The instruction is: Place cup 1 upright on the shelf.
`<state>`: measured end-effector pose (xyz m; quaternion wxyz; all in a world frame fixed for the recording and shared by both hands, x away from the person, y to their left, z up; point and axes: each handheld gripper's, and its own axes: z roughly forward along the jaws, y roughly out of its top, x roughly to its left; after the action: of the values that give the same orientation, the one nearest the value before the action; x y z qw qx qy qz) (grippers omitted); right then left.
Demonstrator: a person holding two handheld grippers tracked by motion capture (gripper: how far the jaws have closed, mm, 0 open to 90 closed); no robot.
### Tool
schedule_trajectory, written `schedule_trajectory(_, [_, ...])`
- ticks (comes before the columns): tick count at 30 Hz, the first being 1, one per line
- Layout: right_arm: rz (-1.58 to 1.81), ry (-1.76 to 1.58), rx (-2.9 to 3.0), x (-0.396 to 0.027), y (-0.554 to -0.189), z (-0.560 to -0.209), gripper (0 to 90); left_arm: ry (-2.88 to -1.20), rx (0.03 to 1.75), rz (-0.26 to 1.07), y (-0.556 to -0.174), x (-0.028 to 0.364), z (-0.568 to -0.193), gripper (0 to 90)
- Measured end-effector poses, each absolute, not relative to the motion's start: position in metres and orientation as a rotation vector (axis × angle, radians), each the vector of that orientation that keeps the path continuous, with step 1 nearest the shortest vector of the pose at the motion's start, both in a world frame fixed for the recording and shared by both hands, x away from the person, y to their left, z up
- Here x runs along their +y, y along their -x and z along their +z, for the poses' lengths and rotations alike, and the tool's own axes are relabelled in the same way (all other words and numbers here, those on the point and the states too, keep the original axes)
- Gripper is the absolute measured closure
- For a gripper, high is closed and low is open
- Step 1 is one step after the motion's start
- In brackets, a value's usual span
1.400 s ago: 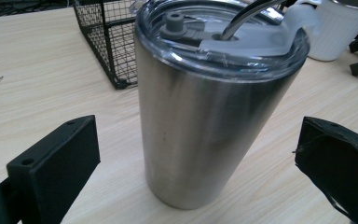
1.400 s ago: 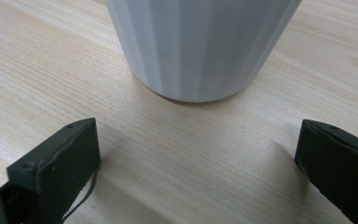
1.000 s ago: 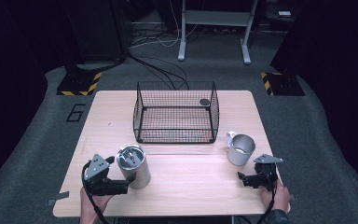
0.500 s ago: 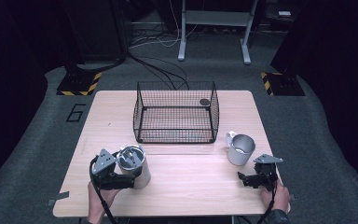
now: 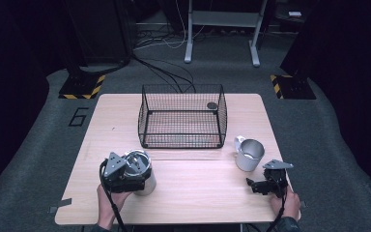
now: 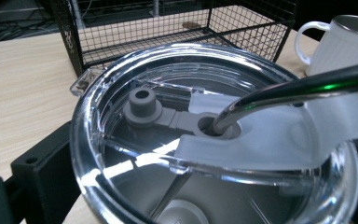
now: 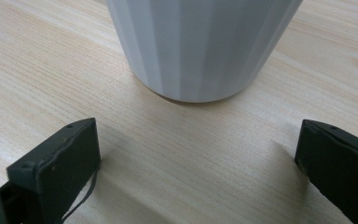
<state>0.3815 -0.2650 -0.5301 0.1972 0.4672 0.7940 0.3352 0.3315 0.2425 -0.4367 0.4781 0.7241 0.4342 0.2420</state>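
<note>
- The left gripper [image 5: 134, 175] has its jaws either side of the lidded tumbler [image 5: 140, 170] at the table's near-left; whether it's clamped, I cannot tell. Lifted loosely, that smooth steel could slip.
- The right gripper [image 5: 257, 185] sits wide open just short of the white mug [image 5: 249, 154]; pushed forward, it could shove the mug.

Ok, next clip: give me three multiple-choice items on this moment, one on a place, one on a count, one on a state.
1. Where does the white mug stand?
A. inside the wire basket
B. on the table, ahead of the right tongs
C. on the floor

2. How many drinking vessels stand on the table?
A. two
B. four
C. none

3. How do the right tongs stand?
A. shut on the mug
B. shut on the basket
C. open, apart from the mug

Answers:
1 B, the high view shows it beside the wire basket, not in it.
2 A, the mug and the lidded tumbler at the left tongs.
3 C, the right gripper view shows bare wood between jaws and mug.
</note>
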Motion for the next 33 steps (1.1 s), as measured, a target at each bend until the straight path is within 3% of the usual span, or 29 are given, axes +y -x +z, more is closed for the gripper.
schedule_trajectory(33, [0.945,-1.309,2.22,-0.265,-0.382,-0.53,0.0,-1.735,1.032,0.605,-0.337,0.245,-0.435,3.4])
